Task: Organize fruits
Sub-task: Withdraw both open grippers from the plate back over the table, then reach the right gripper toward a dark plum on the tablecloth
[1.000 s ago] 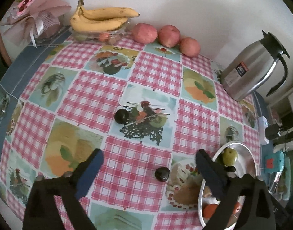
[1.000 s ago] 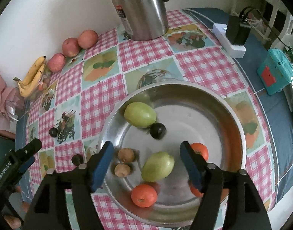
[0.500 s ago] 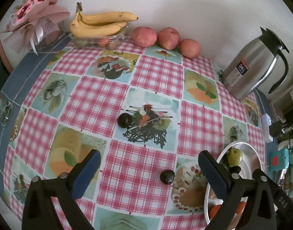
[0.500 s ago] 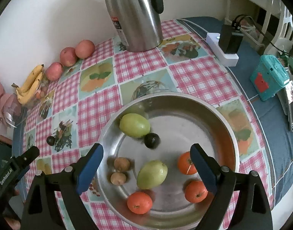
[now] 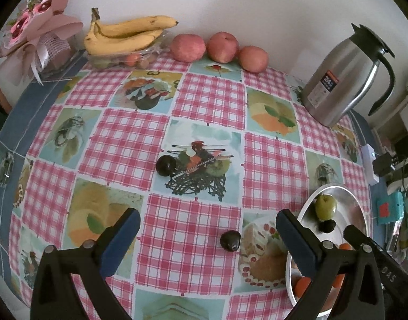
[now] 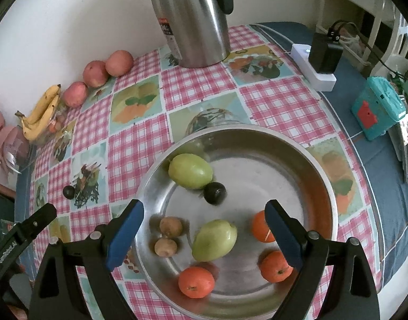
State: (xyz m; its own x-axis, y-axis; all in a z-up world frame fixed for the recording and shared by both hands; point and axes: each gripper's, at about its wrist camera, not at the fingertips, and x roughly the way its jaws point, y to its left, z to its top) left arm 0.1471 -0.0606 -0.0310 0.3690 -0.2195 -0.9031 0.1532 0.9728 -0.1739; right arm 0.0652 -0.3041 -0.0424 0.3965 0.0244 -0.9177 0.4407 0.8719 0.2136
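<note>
A steel bowl holds two green fruits, three oranges, two brown fruits and a dark plum. My right gripper is open and empty above the bowl. My left gripper is open and empty above the checked tablecloth. A dark plum lies between its fingers, nearer the right one. Another dark plum lies farther off at mid-table. The bowl also shows in the left wrist view, at the right.
Bananas on a clear box and three red apples line the back wall. A steel thermos jug stands at the back right. A power strip with adapter and a teal box lie beyond the bowl.
Both grippers have risen and drawn back, so more of the table and bowl shows. The right jaws have opened wider. The dark plum lies in the bowl beside the green fruit.
</note>
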